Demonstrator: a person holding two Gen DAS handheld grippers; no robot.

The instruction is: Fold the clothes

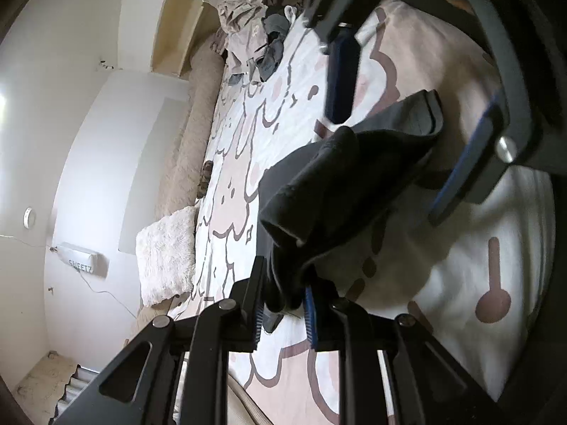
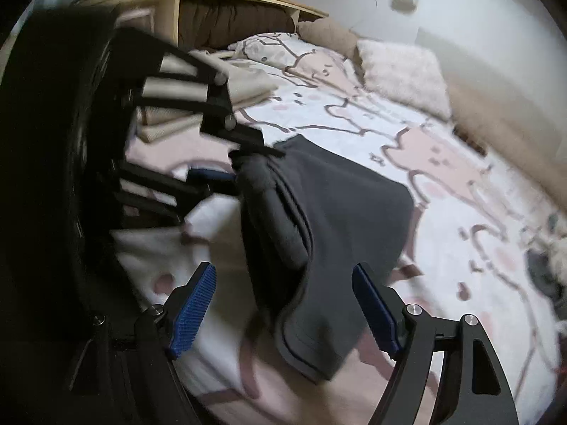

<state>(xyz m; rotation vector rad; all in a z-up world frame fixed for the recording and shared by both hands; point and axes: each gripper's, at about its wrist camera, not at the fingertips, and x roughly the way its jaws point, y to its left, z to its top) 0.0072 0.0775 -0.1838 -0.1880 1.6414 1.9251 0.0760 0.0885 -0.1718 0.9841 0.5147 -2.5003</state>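
Note:
A dark grey garment hangs bunched above the pink-and-white patterned bedspread. My left gripper is shut on one end of it, the cloth pinched between the blue pads. In the right wrist view the left gripper holds the garment up at its top corner, and the cloth drapes down toward the bedspread. My right gripper stands open, its blue pads well apart on either side of the garment's lower hem and not pressing on it. It also shows open as the right gripper in the left wrist view.
A heap of unfolded clothes lies at one end of the bed. Folded beige pieces are stacked near the wooden headboard shelf. A fluffy white pillow and a long tan bolster lie along the wall side.

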